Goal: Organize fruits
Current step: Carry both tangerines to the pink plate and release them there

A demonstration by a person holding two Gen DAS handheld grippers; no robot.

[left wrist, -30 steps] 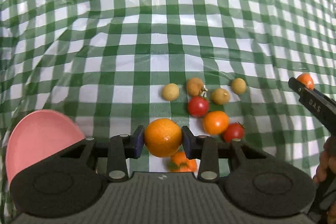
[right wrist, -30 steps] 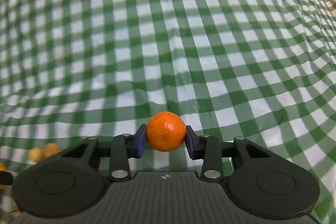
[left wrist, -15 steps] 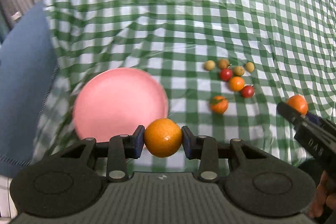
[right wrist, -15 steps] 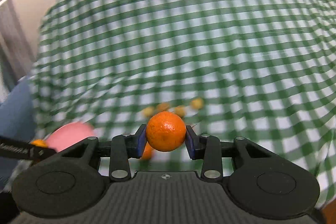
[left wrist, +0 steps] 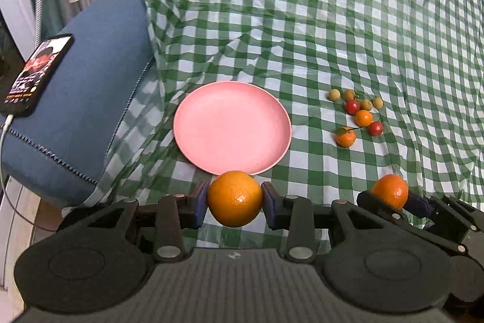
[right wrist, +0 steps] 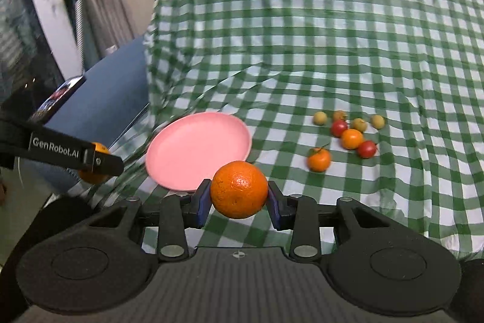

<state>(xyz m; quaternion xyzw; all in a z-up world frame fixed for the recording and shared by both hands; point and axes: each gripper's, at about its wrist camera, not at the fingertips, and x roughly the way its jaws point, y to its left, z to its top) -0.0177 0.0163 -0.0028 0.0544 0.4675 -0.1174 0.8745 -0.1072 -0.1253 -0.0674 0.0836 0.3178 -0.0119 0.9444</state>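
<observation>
**Both hand-held grippers carrying oranges near the pink plate**

In my left wrist view, the left hand-held gripper [left wrist: 234,199] is clamped on an orange [left wrist: 234,198], its blue pads pressing both sides of the fruit. The pink plate [left wrist: 232,127] lies empty on the green-checked cloth [left wrist: 302,20] of the bench, directly at 12 o'clock from that orange, whose top overlaps the plate's near rim in the picture. At 3 o'clock I see the right hand-held gripper [left wrist: 390,197] grasping a second orange [left wrist: 389,191].

From the right wrist view, that second orange sits squeezed between the pads, with the plate at 11 o'clock from it. The loose fruits rest at 2 o'clock: a leafy tangerine [right wrist: 318,160], a smaller orange fruit [right wrist: 351,139], two red cherry tomatoes [right wrist: 366,149] and four small yellowish fruits [right wrist: 319,118]. A lit phone [left wrist: 36,73] lies on a blue cushion [left wrist: 87,99] at 9 o'clock from the plate.
</observation>
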